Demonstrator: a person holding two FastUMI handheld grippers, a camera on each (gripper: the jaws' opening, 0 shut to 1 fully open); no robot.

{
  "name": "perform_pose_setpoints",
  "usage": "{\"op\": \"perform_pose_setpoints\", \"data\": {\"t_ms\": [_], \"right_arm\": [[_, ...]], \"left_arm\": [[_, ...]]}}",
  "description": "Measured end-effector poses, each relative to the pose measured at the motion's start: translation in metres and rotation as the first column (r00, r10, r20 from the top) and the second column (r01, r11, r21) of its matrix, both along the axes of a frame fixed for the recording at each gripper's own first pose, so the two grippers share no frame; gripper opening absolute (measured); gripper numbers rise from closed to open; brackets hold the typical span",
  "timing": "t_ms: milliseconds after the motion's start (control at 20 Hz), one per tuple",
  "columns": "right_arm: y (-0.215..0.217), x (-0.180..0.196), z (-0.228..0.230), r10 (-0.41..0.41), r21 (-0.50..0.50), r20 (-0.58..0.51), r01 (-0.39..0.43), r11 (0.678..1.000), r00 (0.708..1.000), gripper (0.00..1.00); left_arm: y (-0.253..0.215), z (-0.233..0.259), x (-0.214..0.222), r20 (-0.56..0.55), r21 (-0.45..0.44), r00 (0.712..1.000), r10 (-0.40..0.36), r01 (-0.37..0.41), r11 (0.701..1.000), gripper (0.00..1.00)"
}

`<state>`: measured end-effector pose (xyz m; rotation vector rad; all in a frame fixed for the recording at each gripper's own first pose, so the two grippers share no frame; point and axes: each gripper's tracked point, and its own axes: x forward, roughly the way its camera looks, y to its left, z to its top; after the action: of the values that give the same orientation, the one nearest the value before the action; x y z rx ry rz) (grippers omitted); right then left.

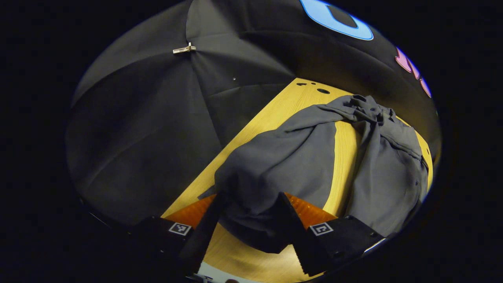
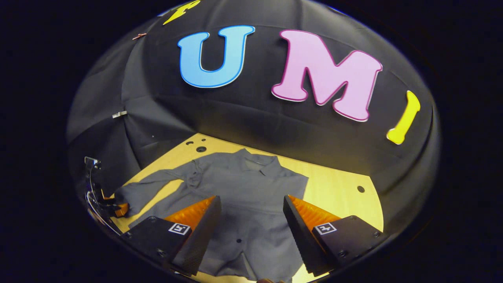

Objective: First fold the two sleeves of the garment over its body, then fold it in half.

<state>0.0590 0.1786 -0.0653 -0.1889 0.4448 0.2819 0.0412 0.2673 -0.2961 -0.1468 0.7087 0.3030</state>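
On the yellow wooden table [image 2: 334,184], the grey button-up shirt [image 2: 251,196] lies flat, collar far. The left gripper [image 1: 251,214] pinches its left sleeve [image 1: 275,165], lifting it. The right gripper [image 2: 251,232] hovers wide apart over the near hem.

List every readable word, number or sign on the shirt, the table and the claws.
Shirt: none.
Table: none.
Left claw: square markers, black-and-white coded patterns, no words.
Right claw: square markers of the same kind, no words.
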Motion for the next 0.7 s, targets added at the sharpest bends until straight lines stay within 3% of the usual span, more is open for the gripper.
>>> {"op": "perform_pose_setpoints", "data": {"t_ms": [100, 200, 350, 450, 550, 700], "right_arm": [[-0.022, -0.012, -0.009, -0.009, -0.009, -0.023, 0.008, 1.0, 1.0, 0.98], [-0.034, -0.026, -0.01, -0.016, 0.037, -0.042, 0.018, 0.999, 0.999, 0.98], [-0.054, -0.032, -0.012, -0.035, 0.073, -0.052, 0.039, 0.997, 0.998, 0.98], [-0.068, -0.029, -0.013, -0.038, 0.071, -0.046, 0.041, 0.997, 0.998, 0.98], [-0.077, -0.024, -0.013, -0.04, 0.101, -0.046, 0.044, 0.994, 0.998, 0.98], [-0.091, -0.018, -0.013, -0.046, 0.154, -0.042, 0.052, 0.987, 0.998, 0.98]], "left_arm": [[-0.005, -0.001, 0.002, -0.019, -0.019, 1.0, -0.01, 0.009, 1.0, 0.91], [-0.019, -0.001, 0.012, -0.026, -0.014, 0.998, -0.057, 0.057, 0.998, 0.75], [-0.031, -0.001, 0.016, -0.018, 0.022, 0.993, -0.119, 0.119, 0.993, 0.27], [-0.031, 0.004, 0.018, 0.0, 0.018, 0.996, -0.09, 0.09, 0.996, 0.12], [-0.034, 0.01, 0.02, 0.013, -0.021, 0.998, -0.06, 0.06, 0.998, 0.06], [-0.029, 0.022, 0.02, 0.005, -0.044, 1.0, 0.028, -0.027, 0.999, 0.05]]}}
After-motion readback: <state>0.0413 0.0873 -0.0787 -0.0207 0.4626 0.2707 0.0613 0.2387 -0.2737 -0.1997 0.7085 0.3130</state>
